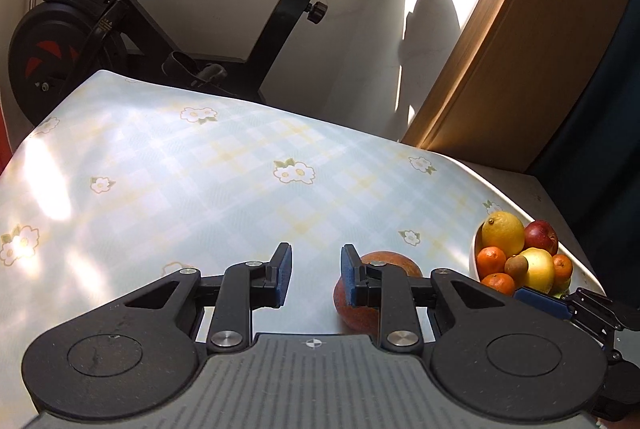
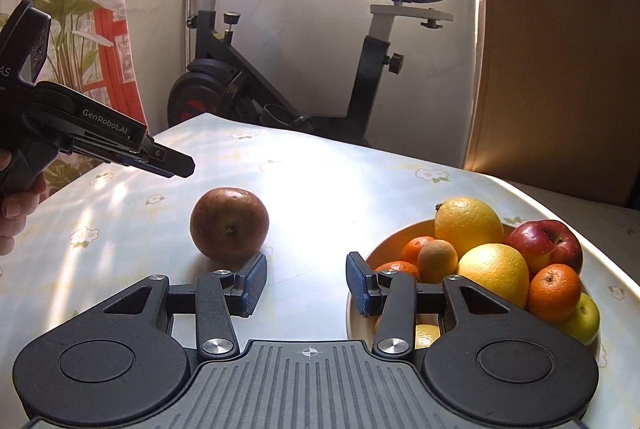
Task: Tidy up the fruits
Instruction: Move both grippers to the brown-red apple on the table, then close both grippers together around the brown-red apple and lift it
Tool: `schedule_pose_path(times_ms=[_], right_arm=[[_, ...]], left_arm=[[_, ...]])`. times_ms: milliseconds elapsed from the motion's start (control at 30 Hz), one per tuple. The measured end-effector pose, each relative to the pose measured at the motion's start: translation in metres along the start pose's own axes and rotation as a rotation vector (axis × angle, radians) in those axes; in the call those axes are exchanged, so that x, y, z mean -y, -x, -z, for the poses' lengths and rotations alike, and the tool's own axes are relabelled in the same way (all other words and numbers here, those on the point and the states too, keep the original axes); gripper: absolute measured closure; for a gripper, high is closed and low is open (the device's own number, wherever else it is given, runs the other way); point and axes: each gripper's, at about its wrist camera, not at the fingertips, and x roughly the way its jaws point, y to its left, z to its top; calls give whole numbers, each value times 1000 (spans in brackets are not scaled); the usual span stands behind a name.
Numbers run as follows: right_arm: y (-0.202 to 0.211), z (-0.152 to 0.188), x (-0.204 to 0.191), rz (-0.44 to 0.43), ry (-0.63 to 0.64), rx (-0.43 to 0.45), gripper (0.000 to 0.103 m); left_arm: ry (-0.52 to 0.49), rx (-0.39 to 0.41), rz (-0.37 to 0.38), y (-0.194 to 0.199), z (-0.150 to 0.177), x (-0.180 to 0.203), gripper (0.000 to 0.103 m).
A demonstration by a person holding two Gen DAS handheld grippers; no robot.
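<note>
Right wrist view shows my right gripper (image 2: 306,283) spread and empty, low over the flowered pale-blue tablecloth (image 2: 328,181). One round, dull reddish-brown apple (image 2: 229,223) sits loose just left of the heaped shallow fruit bowl (image 2: 358,313). My left gripper (image 1: 312,279) is spread too, with that apple behind its right finger. A clumsy nudge could roll it away. The bowl's near side is hidden by my right gripper.

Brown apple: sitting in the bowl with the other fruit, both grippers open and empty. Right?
Not in the bowl. The right wrist view shows the brown apple alone on the tablecloth, left of the bowl. Left gripper and right gripper are open and empty.
</note>
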Motion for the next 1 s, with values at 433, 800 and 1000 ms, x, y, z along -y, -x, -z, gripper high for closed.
schedule_pose_path(times_ms=[433, 800, 1000], right_arm=[[-24, -3, -20, -30, 36, -59, 57], [-41, -9, -36, -57, 84, -87, 51], [-59, -16, -43, -69, 109, -105, 50]], left_arm=[[-164, -74, 103, -24, 13, 30, 50], [-77, -70, 109, -38, 2, 9, 48], [-29, -33, 56, -37, -5, -12, 49]])
